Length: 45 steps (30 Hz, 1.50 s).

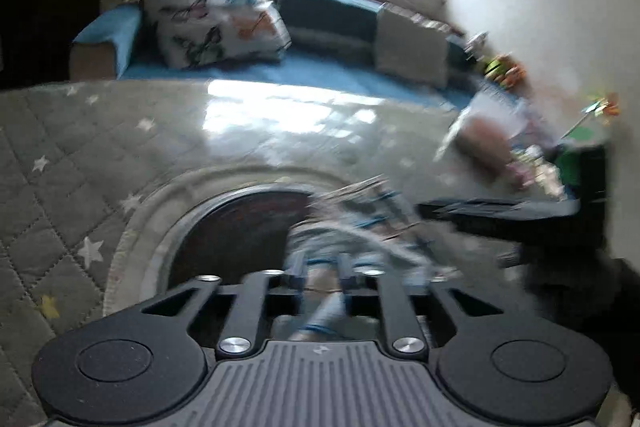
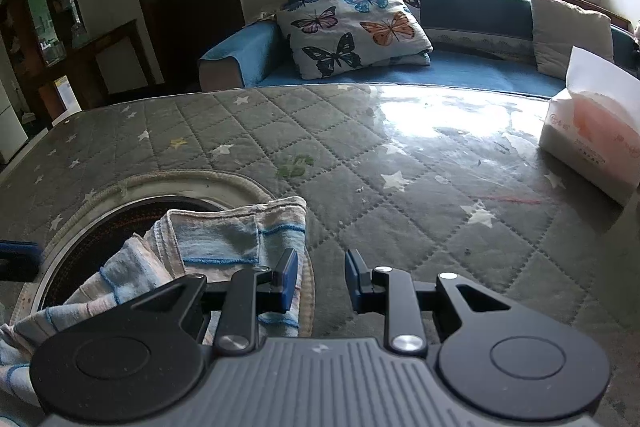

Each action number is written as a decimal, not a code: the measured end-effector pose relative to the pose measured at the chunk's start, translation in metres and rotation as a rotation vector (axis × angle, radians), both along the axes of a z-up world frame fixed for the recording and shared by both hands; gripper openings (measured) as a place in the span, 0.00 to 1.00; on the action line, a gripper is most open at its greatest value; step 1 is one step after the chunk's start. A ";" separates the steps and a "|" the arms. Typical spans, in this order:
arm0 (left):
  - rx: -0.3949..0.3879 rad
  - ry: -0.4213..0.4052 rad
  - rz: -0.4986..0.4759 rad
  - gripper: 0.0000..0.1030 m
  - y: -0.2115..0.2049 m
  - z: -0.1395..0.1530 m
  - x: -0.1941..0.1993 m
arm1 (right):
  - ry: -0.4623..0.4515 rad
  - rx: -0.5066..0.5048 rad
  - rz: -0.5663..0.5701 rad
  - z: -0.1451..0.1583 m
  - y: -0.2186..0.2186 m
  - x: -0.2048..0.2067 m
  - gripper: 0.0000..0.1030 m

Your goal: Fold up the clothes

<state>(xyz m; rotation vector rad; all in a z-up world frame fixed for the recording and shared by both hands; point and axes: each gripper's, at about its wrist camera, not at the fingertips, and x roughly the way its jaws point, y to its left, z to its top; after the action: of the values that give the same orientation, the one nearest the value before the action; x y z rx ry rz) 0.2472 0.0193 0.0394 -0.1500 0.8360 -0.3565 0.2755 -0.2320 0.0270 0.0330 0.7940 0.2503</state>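
The striped towel-like cloth (image 2: 224,247) lies rumpled at the counter's (image 2: 400,155) near left edge; soft, light and limp, best pinched at a hem. The left gripper (image 1: 322,275) pinches it; the right gripper (image 2: 322,279) stands open beside it.

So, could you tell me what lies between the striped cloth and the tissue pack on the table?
In the right wrist view, only bare quilted star-patterned table cover lies between the striped cloth and the tissue pack; nothing stands on that stretch.
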 end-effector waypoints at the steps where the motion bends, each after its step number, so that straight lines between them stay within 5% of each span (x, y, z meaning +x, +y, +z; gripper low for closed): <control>1: 0.012 0.013 0.000 0.35 -0.002 -0.006 0.005 | 0.000 0.000 0.003 0.000 0.001 0.000 0.25; 9: 0.013 0.059 -0.056 0.35 -0.012 -0.029 0.020 | 0.008 -0.004 0.024 -0.003 0.007 0.006 0.25; 11: -0.005 0.068 -0.065 0.16 -0.011 -0.031 0.022 | 0.012 -0.004 0.029 -0.004 0.009 0.006 0.25; 16: -0.006 0.028 -0.045 0.04 -0.006 -0.027 0.016 | 0.021 -0.009 0.051 -0.007 0.016 0.008 0.23; 21: 0.017 -0.043 0.038 0.03 0.013 -0.009 0.010 | 0.012 -0.030 0.047 -0.007 0.022 0.007 0.03; 30: 0.155 -0.177 0.280 0.02 0.067 0.014 0.017 | -0.051 -0.053 -0.016 0.010 0.009 0.015 0.01; 39: 0.233 -0.182 0.418 0.02 0.112 -0.001 0.048 | -0.125 -0.063 -0.097 0.025 -0.006 0.048 0.01; 45: 0.267 -0.100 0.444 0.07 0.118 -0.026 0.069 | -0.064 -0.108 -0.085 0.000 0.005 0.072 0.04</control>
<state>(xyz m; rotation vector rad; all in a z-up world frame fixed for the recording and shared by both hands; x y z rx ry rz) 0.3162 0.1377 0.0130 -0.0647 0.7204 0.1645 0.3471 -0.2273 0.0273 -0.0428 0.7397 0.1275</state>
